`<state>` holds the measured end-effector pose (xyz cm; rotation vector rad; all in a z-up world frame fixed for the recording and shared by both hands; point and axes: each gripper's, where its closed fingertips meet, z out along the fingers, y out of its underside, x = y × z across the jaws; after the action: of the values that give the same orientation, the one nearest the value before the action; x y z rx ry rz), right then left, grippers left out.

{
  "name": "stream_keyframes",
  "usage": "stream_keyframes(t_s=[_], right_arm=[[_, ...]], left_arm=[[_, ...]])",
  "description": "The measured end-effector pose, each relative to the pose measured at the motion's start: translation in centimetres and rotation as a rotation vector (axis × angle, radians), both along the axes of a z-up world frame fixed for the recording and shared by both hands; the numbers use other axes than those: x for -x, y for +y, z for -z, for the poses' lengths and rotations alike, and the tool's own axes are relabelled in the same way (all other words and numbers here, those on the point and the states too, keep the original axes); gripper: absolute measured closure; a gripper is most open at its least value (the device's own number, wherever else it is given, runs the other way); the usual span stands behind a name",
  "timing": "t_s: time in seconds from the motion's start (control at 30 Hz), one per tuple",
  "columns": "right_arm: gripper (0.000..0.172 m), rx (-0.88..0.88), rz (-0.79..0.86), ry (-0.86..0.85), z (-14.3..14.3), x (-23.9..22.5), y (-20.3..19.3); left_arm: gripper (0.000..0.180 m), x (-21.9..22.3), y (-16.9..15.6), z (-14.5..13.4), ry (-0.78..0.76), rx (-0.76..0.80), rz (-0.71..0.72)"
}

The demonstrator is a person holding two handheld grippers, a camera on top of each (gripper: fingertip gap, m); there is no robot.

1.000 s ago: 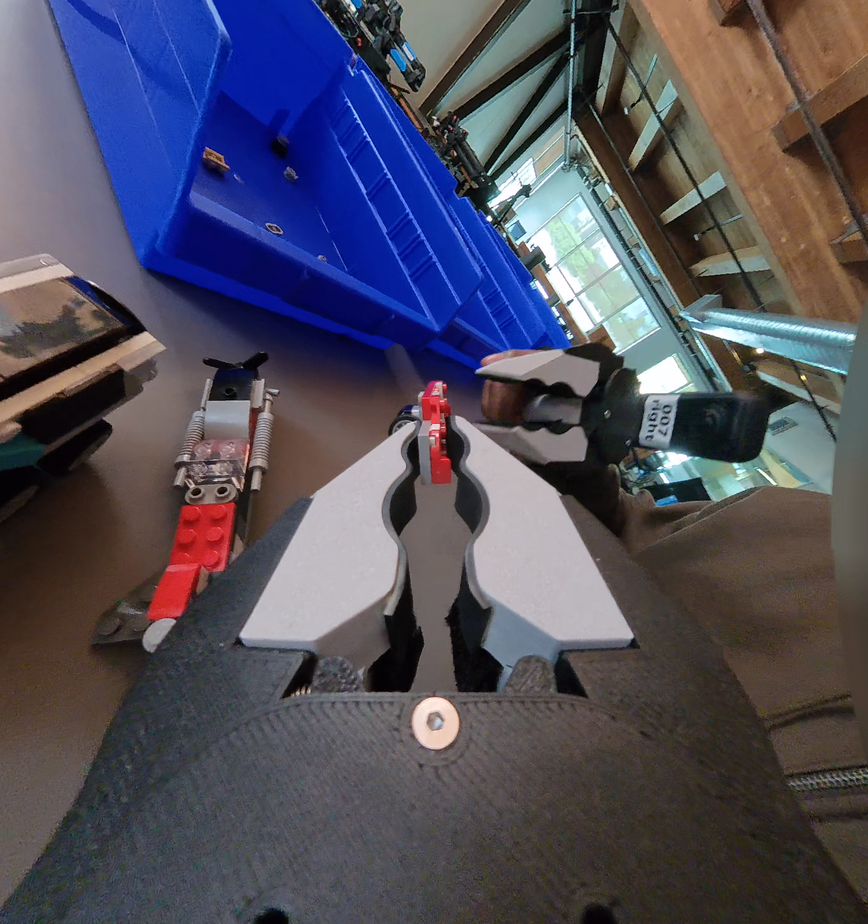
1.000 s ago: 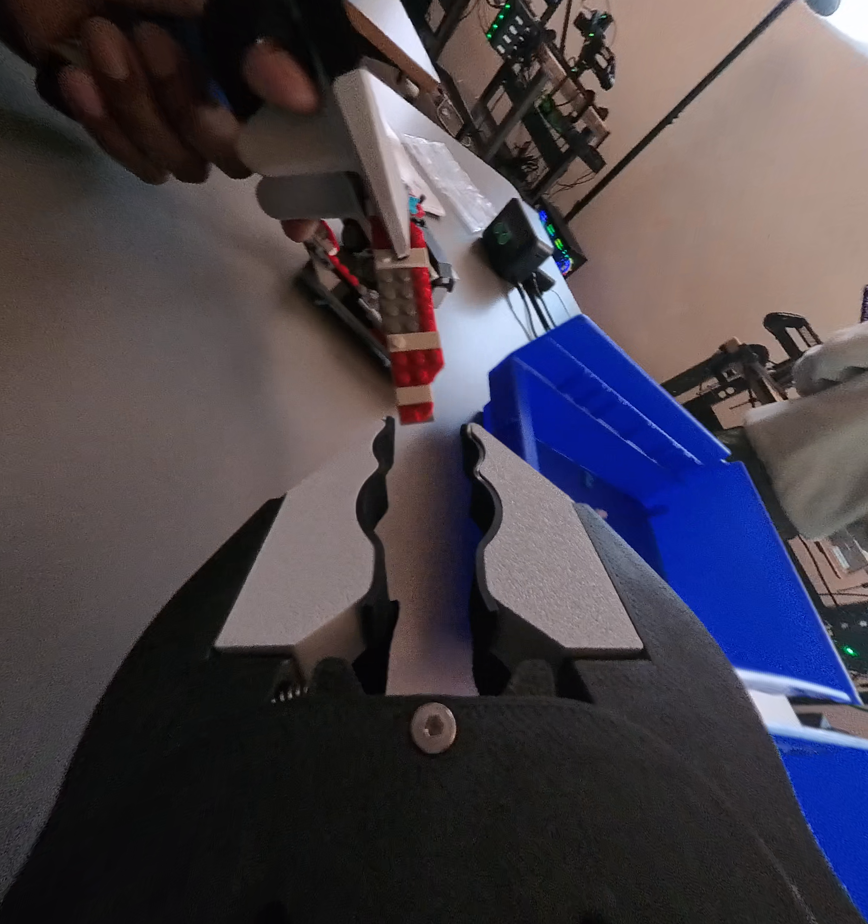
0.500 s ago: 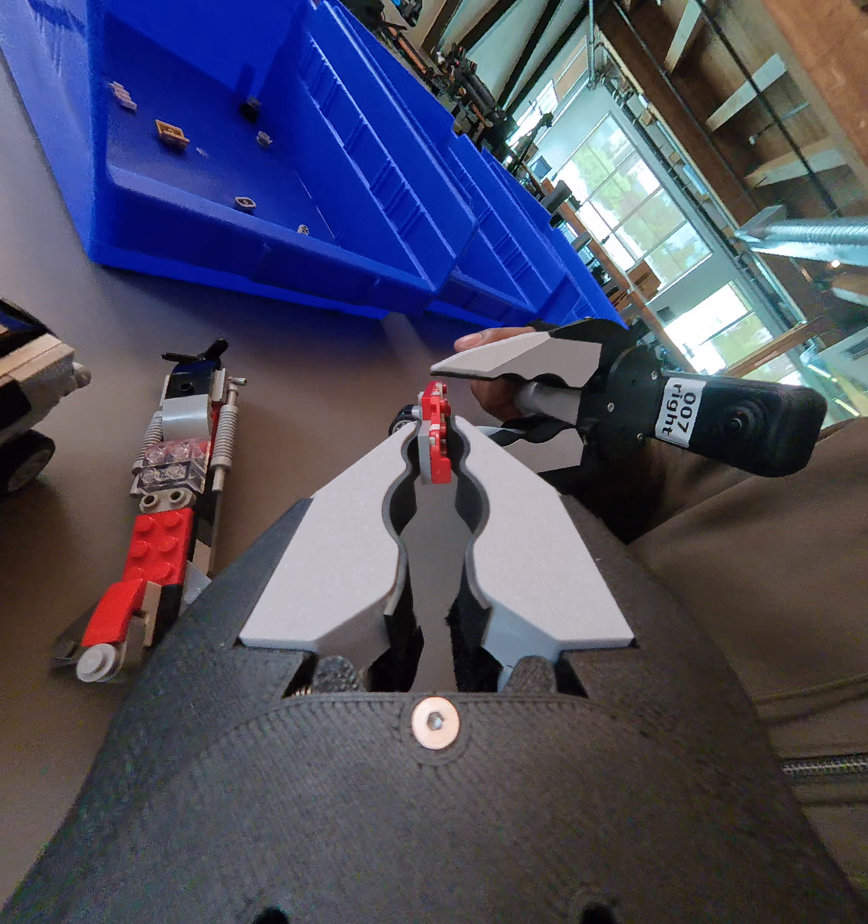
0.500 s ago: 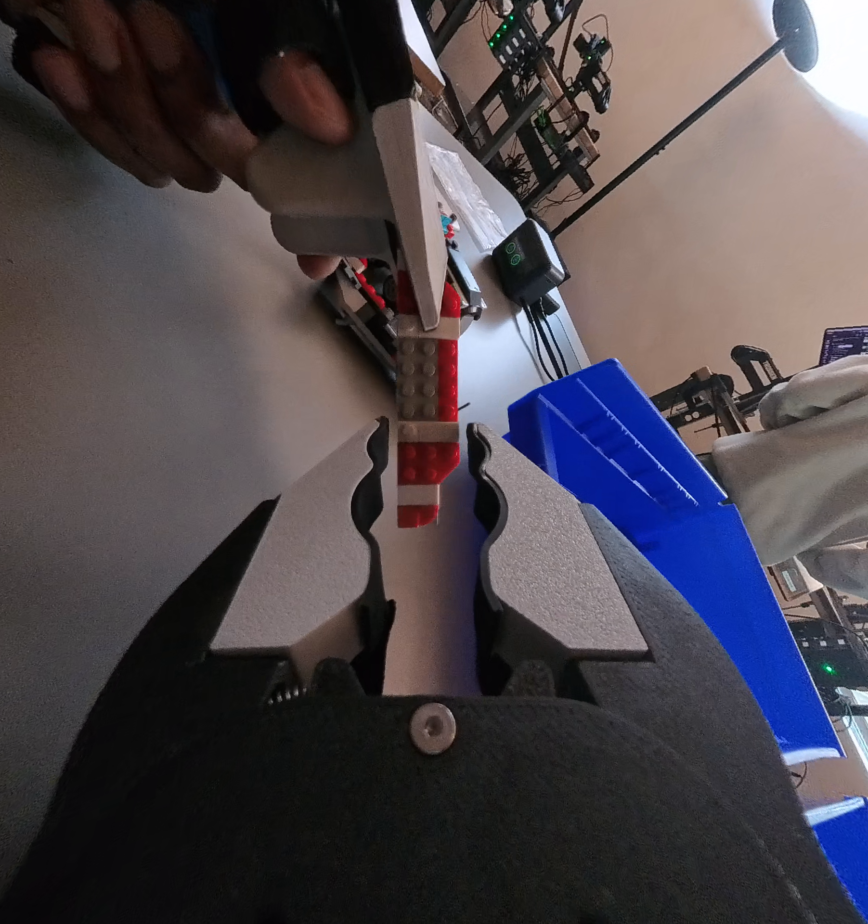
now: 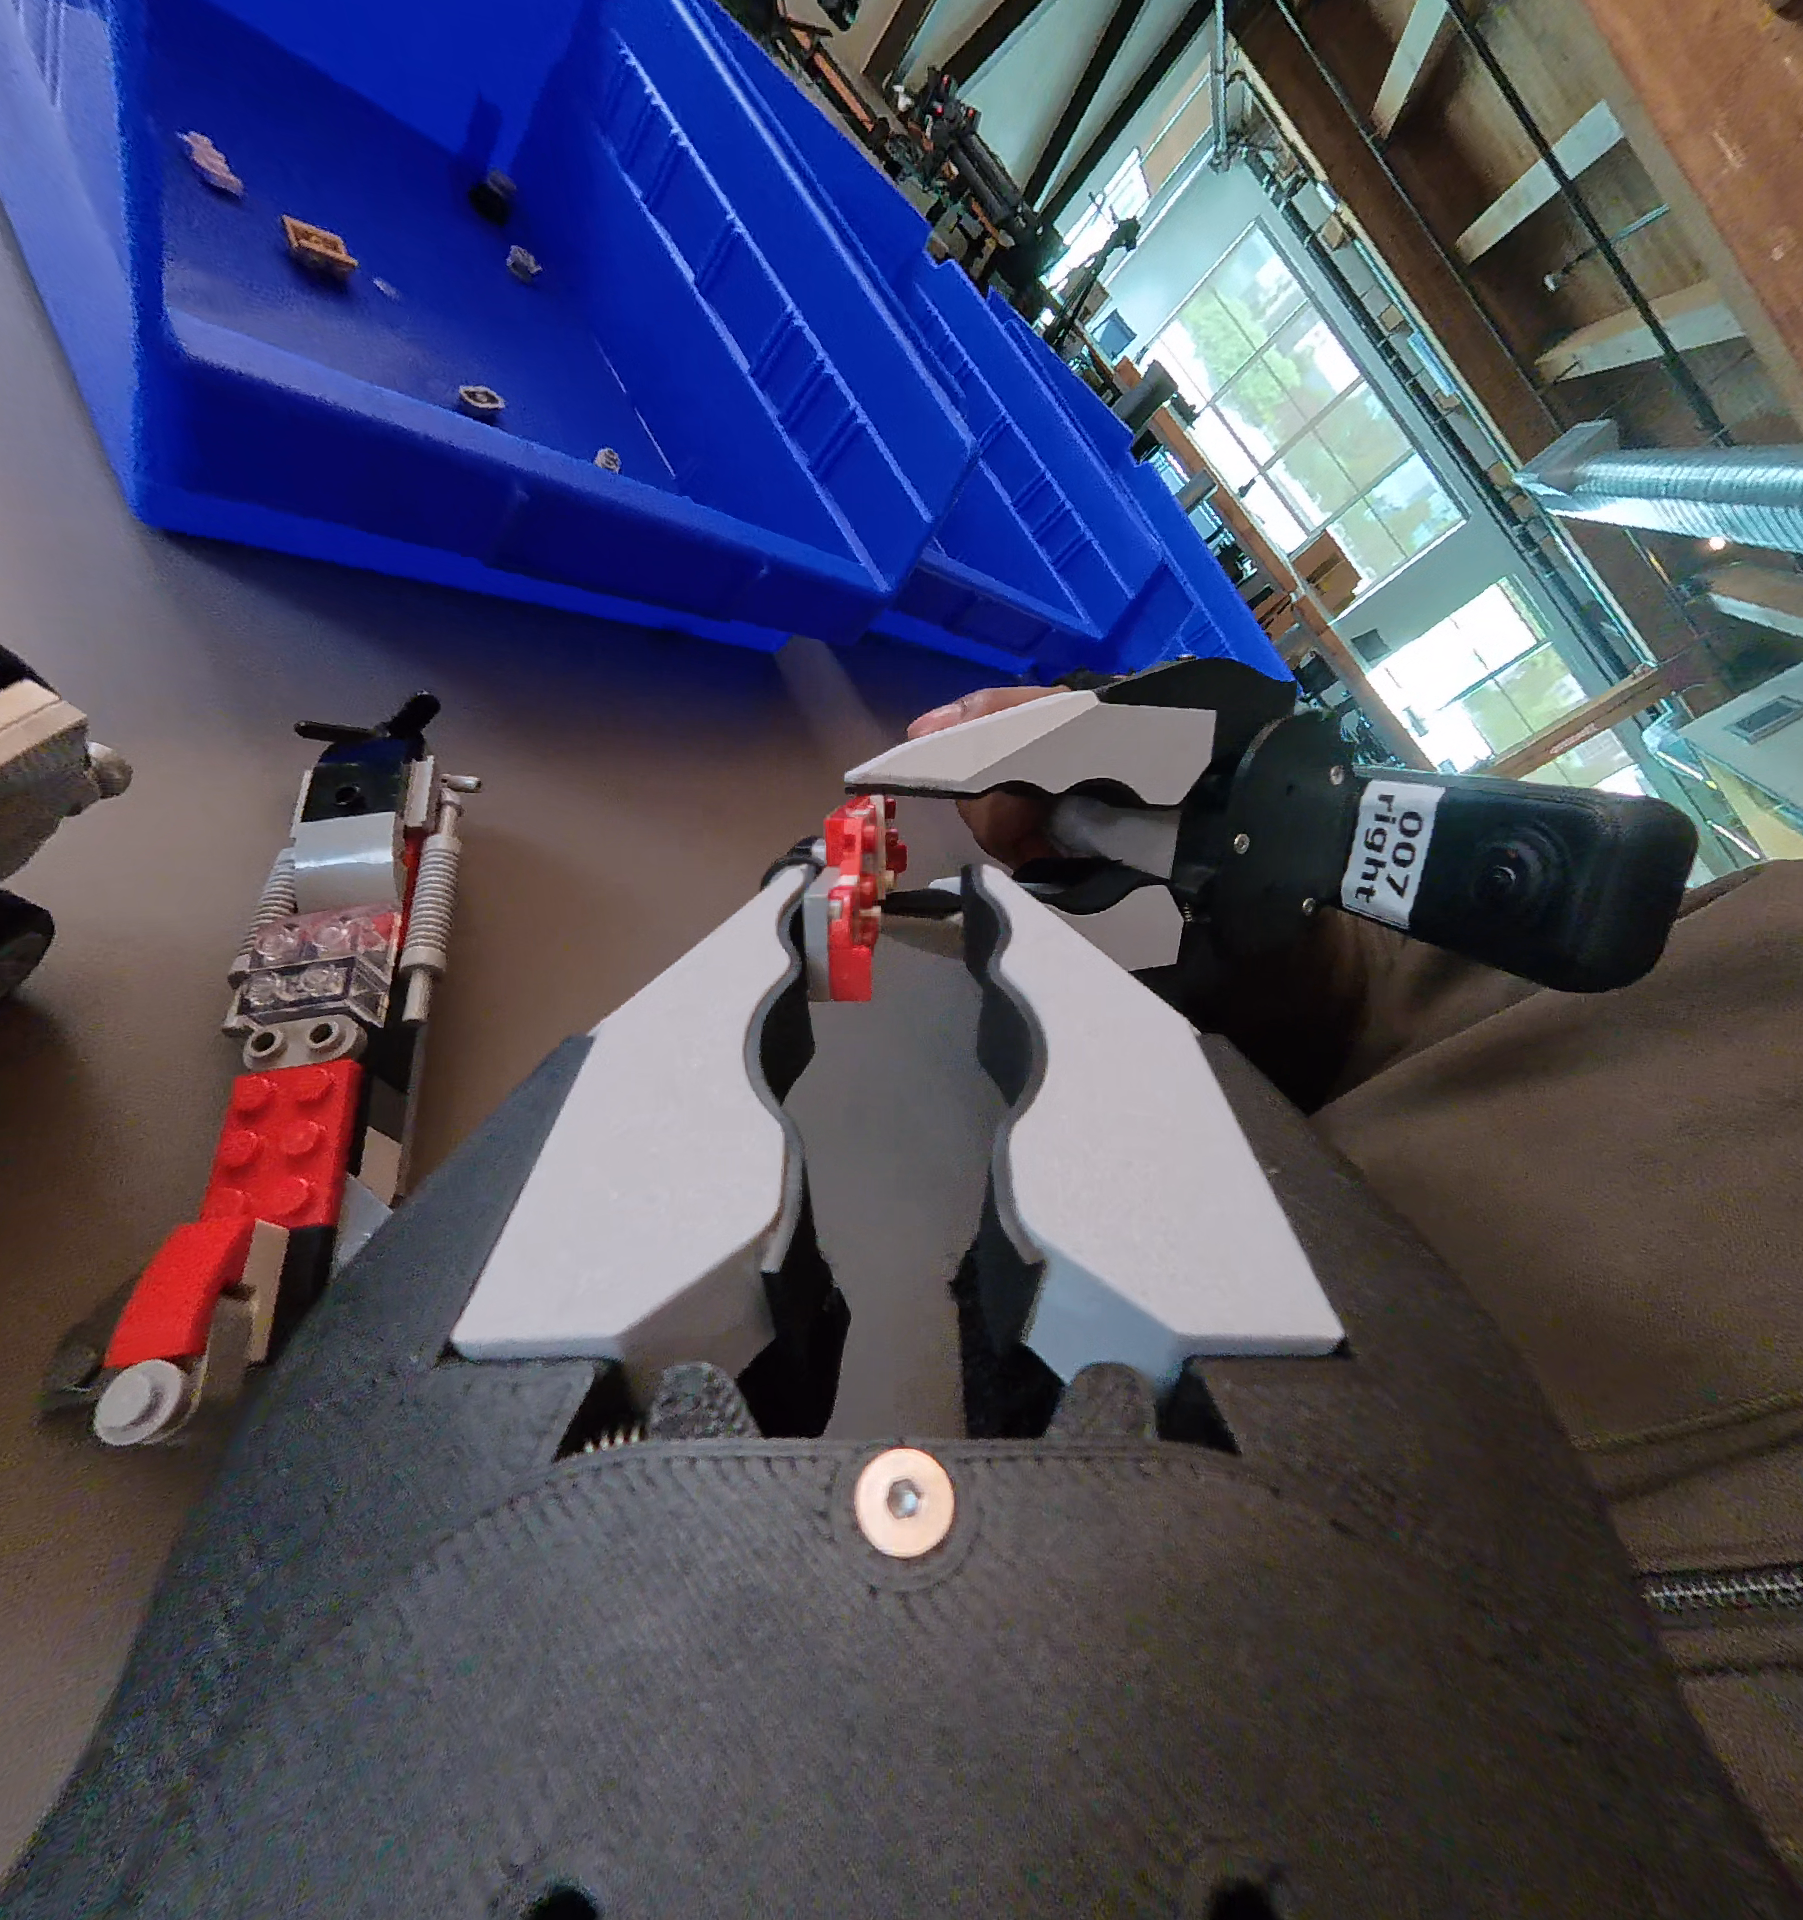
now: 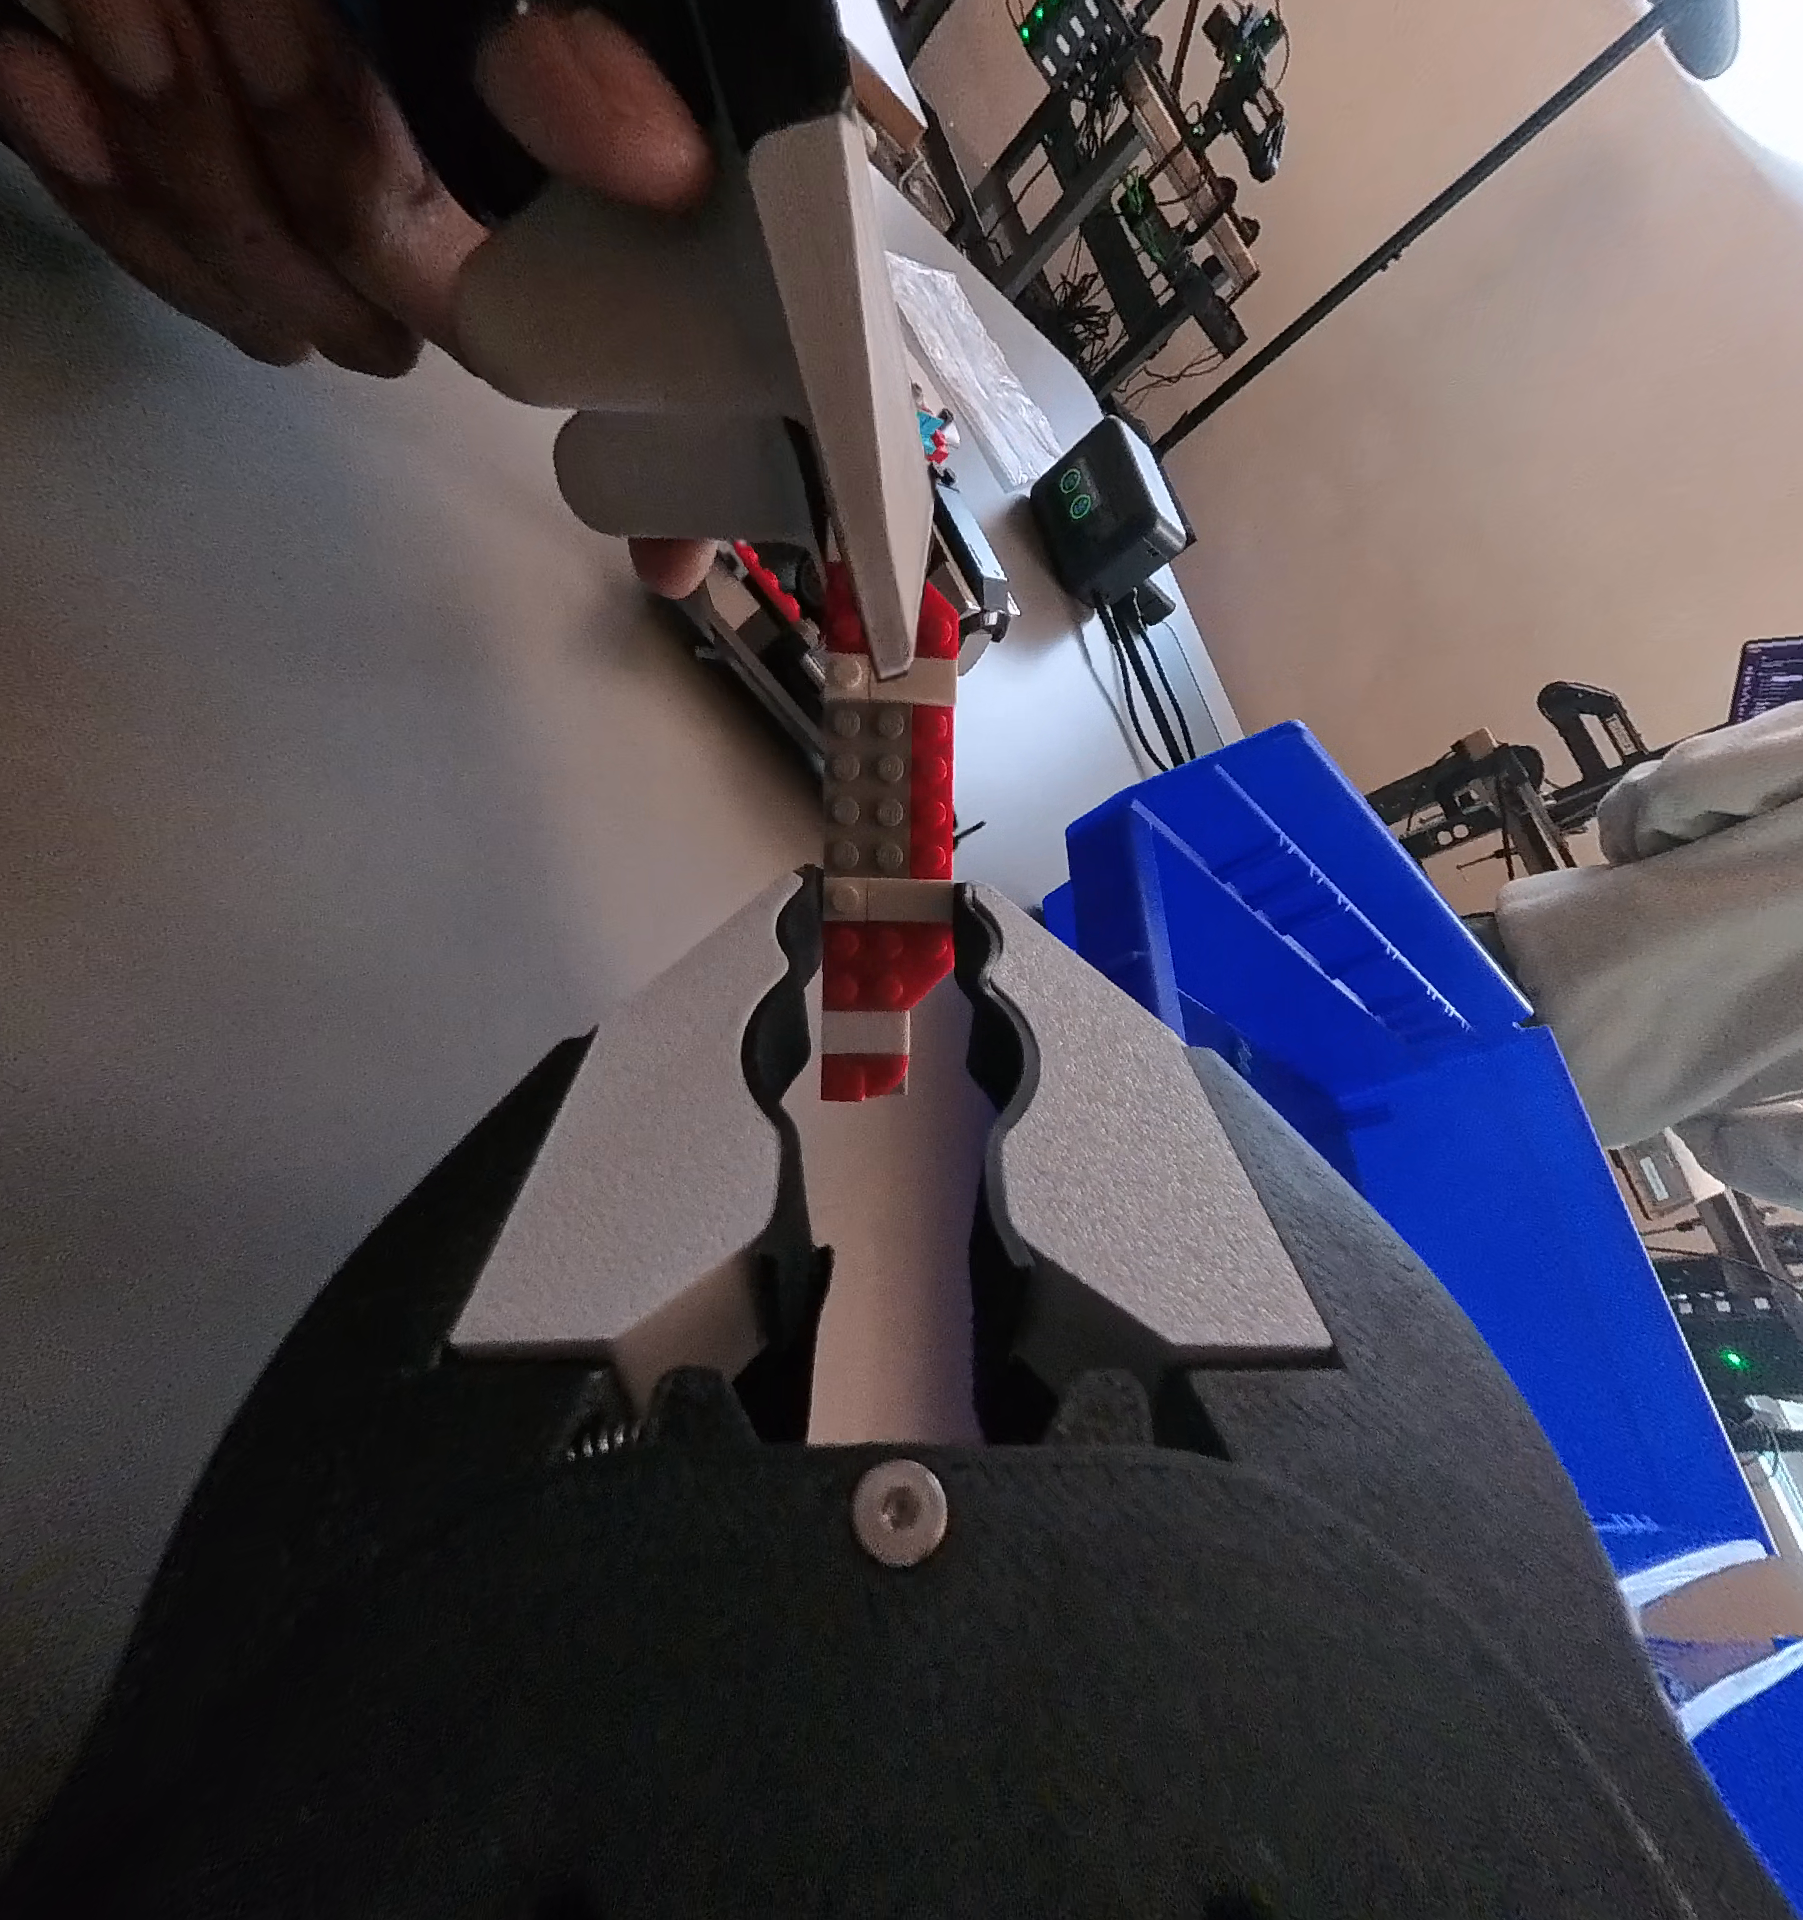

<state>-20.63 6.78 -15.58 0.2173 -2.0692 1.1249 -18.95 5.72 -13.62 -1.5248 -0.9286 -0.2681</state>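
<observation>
My left gripper [image 5: 881, 904] now stands open beside the brick strip [image 6: 881, 914], and my right gripper [image 6: 881, 904] clamps its end.

Two grey-fingered, black-bodied handheld grippers: the left gripper [image 5: 881, 894] and the right gripper [image 6: 881, 904]. One long red, grey and white brick strip [image 6: 884, 831]. One elongated brick assembly with grey springs, clear and red bricks [image 5: 305, 997]. At least three blue plastic bins [image 5: 523, 520], the nearest holding six small loose pieces [image 5: 317, 241]. One black charger box [image 6: 1110, 520].
</observation>
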Motion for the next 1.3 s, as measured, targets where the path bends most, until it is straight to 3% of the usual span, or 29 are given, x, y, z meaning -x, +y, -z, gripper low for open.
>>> stream_keyframes(t_s=[0.27, 0.67, 1.07, 1.3], right_arm=[[0.147, 0.02, 0.008, 0.018, -0.6, -0.1, -0.2], [0.147, 0.094, -0.015, 0.025, -1.8, -0.8, -0.9], [0.147, 0.244, -0.037, -0.008, -4.0, -1.3, -1.4], [0.147, 0.315, -0.044, -0.023, -5.0, -1.3, -1.4]], left_arm=[[0.14, 0.4, -0.3, 0.2, -0.052, -0.027, -0.025], [0.14, 1.0, -0.7, 0.3, -0.128, -0.108, -0.067], [0.144, 1.5, -0.9, -1.1, -0.274, -0.388, -0.078], [0.15, 1.7, -1.3, -2.4, -0.267, -0.504, -0.086]])
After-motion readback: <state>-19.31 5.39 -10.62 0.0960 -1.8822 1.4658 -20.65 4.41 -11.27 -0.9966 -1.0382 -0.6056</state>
